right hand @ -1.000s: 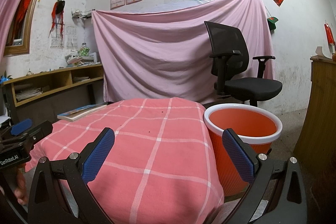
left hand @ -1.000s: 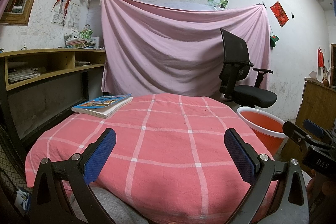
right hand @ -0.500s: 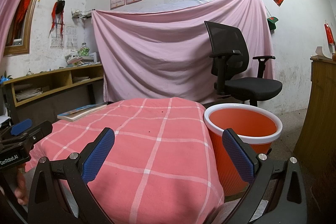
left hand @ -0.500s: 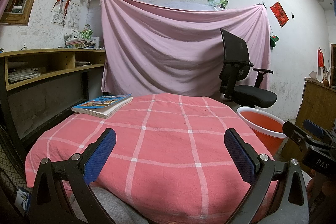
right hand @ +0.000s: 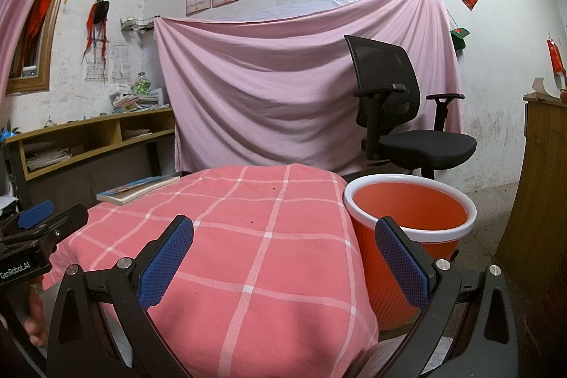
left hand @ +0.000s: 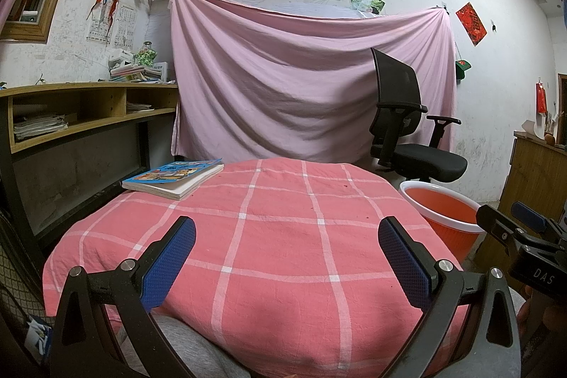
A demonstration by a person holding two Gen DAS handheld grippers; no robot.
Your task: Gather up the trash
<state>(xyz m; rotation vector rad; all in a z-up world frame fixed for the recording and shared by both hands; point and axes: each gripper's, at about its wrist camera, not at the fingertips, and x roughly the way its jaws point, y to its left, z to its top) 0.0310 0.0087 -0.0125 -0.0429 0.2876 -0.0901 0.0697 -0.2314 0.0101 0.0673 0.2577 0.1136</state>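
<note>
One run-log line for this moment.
left gripper: open, empty | right gripper: open, empty | bin: beside table, looks empty | book: on tablecloth

A table (left hand: 283,236) is wearing a pink checked cloth (left hand: 269,271). A book (left hand: 173,178) is lying at its far left corner.

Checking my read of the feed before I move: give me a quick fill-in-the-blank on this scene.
1. Both claws, left and right, are ____.
2. The bin stands off the table's ____ side.
3. The only thing lying on the tablecloth is a ____.
4. The bin is coloured ____ inside.

Missing words: open; right; book; orange
</note>
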